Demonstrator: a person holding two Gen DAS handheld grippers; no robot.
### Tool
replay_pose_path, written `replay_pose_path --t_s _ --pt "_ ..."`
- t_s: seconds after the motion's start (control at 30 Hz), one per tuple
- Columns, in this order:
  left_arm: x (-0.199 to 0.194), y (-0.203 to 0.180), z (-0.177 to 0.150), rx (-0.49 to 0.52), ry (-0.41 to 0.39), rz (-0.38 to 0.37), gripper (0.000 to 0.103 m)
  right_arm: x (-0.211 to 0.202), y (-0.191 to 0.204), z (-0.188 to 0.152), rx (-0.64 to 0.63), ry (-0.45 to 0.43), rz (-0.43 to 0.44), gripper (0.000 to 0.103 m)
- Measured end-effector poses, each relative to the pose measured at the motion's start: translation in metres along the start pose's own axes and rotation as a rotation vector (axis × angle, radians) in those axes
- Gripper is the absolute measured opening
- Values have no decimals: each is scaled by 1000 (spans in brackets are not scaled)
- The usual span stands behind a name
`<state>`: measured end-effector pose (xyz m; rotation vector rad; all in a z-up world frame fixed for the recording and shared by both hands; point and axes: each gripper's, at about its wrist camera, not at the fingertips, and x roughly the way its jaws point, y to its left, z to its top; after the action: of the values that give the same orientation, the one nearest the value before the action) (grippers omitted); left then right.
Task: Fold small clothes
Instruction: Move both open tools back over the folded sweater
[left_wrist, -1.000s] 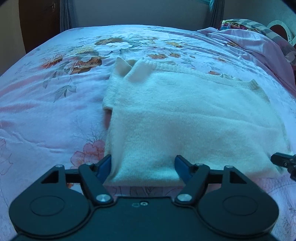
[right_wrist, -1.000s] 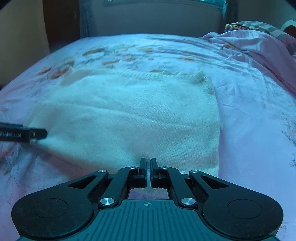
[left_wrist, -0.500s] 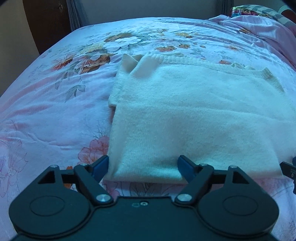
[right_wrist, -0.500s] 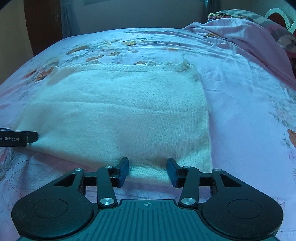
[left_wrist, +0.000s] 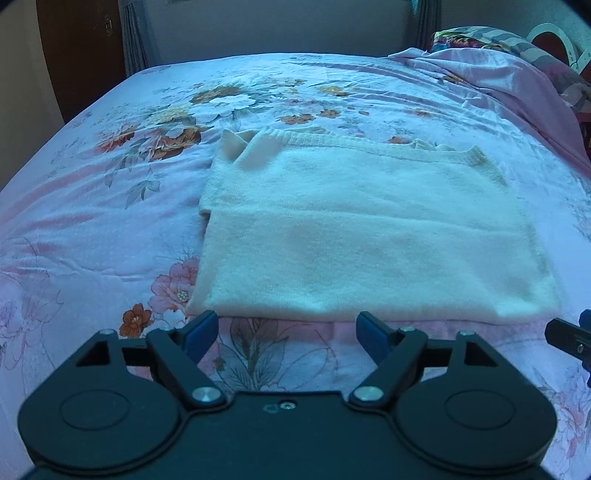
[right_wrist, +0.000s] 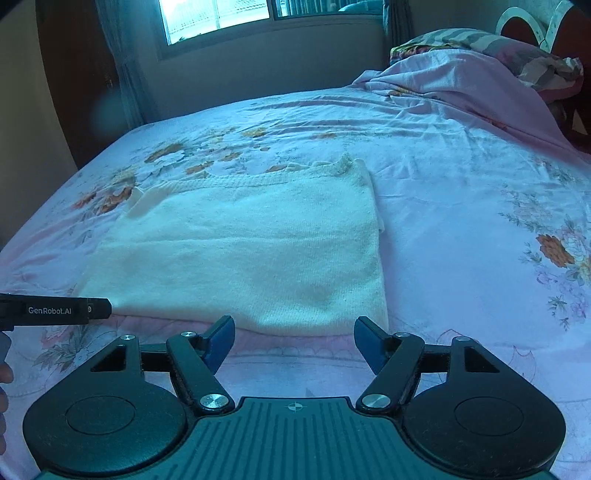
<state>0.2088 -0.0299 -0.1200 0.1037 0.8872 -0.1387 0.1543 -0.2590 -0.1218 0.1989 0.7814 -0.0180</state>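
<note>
A cream knitted sweater (left_wrist: 365, 236) (right_wrist: 243, 254) lies folded flat on the floral bedsheet (left_wrist: 92, 221) (right_wrist: 480, 229), its ribbed hem along the far edge and a cuff poking out at the far left. My left gripper (left_wrist: 286, 332) stands open just short of the sweater's near left edge, nothing between its blue pads. My right gripper (right_wrist: 293, 341) hovers before the near right edge; its jaws are opening and hold nothing. A finger of the left gripper shows at the left edge of the right wrist view.
A crumpled pink quilt (right_wrist: 461, 85) and striped pillows (left_wrist: 491, 40) are piled at the far right of the bed. A window (right_wrist: 218, 14) and curtains stand behind the bed, a dark wooden door (left_wrist: 81, 55) at the far left. Bare sheet surrounds the sweater.
The right gripper let go of the sweater's near edge and opened wide. Both grippers drew back and rose, so the sweater's edge now lies beyond their fingertips.
</note>
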Motion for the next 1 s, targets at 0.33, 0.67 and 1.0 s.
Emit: replay_pose_path --t_s 0.33,0.67,1.0 --pt "-22 -4 -12 -45 -4 -17 82 -13 -7 -7 23 -16 58 71" --pt "-33 -25 -7 -139 -1 49 82 3 -21 7 -28 50 173 71" --pt "-24 -19 4 -60 -8 8 82 -7 -19 8 61 -23 113 71"
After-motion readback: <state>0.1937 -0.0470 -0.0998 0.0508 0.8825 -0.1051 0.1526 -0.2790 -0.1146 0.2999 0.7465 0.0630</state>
